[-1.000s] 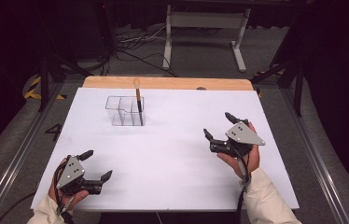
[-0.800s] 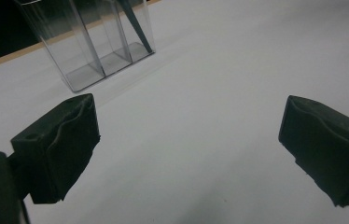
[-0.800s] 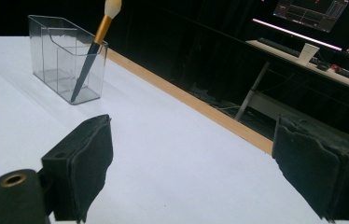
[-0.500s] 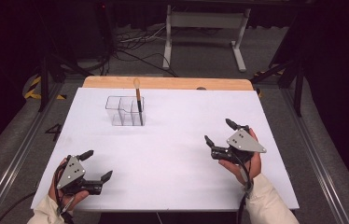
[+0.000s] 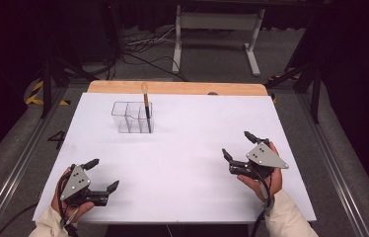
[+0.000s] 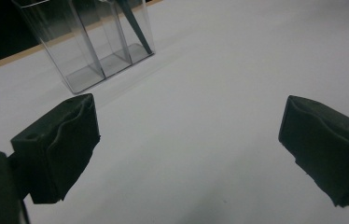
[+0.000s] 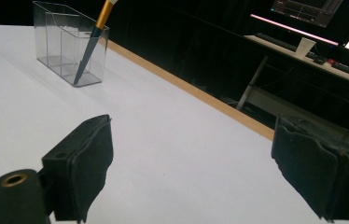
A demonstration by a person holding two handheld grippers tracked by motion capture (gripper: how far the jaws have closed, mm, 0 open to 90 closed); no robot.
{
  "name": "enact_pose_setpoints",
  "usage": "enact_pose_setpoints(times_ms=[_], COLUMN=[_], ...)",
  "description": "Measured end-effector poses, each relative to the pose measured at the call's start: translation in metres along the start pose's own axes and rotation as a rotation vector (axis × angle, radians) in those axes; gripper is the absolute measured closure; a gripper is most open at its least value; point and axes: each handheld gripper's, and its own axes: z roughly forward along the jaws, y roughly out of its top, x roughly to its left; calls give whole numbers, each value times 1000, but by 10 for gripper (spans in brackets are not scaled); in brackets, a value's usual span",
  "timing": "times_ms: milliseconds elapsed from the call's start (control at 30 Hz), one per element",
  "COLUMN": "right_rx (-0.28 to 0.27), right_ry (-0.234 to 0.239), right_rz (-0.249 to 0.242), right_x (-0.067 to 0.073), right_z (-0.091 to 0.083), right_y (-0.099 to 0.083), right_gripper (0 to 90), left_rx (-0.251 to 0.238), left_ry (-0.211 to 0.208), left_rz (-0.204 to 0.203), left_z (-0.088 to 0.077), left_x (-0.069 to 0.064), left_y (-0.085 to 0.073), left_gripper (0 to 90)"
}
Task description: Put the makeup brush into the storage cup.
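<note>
Left tongs [image 5: 102, 175]: I see them low on my left of the counter, held in a hand, jaws spread wide with nothing between them; in the left gripper view the two black pads [image 6: 56, 149] stand far apart over bare white surface
Right tongs [image 5: 241, 146]: I have them low on my right, held in a hand, jaws parted and empty; in the right gripper view the pads [image 7: 81, 163] stand well apart above the white top
Holder [image 5: 132, 118]: clear plastic box with three compartments, standing upright toward the far side of the counter, left of centre, well apart from both tongs; I see it ahead in the left gripper view [image 6: 88, 46] and far off to the upper left in the right gripper view [image 7: 63, 42]
Brush [image 5: 146, 103]: dark handle with a gold band and a pale tip, standing tilted in the holder's end compartment on my right in the high view, tip poking above the rim; in the right gripper view [image 7: 90, 46] its lower end rests in the bottom corner of that compartment
Counter [image 5: 197, 123]: white sheet over a board whose wooden edge [image 5: 182, 88] shows along the far side
Hands: left hand [image 5: 71, 197] and right hand [image 5: 264, 177] each wrap a grip, pale sleeves coming in from the bottom edge
Contact: neither pair of tongs touches holder or brush
</note>
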Motion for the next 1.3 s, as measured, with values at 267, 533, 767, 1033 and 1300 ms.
enact_pose_setpoints(times_ms=[267,533,767,1033,1300], right_rx=[14,28,56,92,134], right_ry=[-15,-30,-41,-37,-21], right_rz=[14,25,35,74,106], right_x=[-7,-14,-18,-19,-18], right_z=[-11,-23,-37,-55,-56], right_y=[-13,-26,-38,-56,-73], right_gripper=[137,137,136,132,129], left_rx=[6,7,3,-3,0], left_ry=[1,0,-5,-4,0], left_rz=[11,18,26,33,48], left_z=[0,3,7,9,11], left_x=[0,0,-1,-2,-3], left_y=[0,2,4,7,8], left_gripper=[58,57,57,57,56])
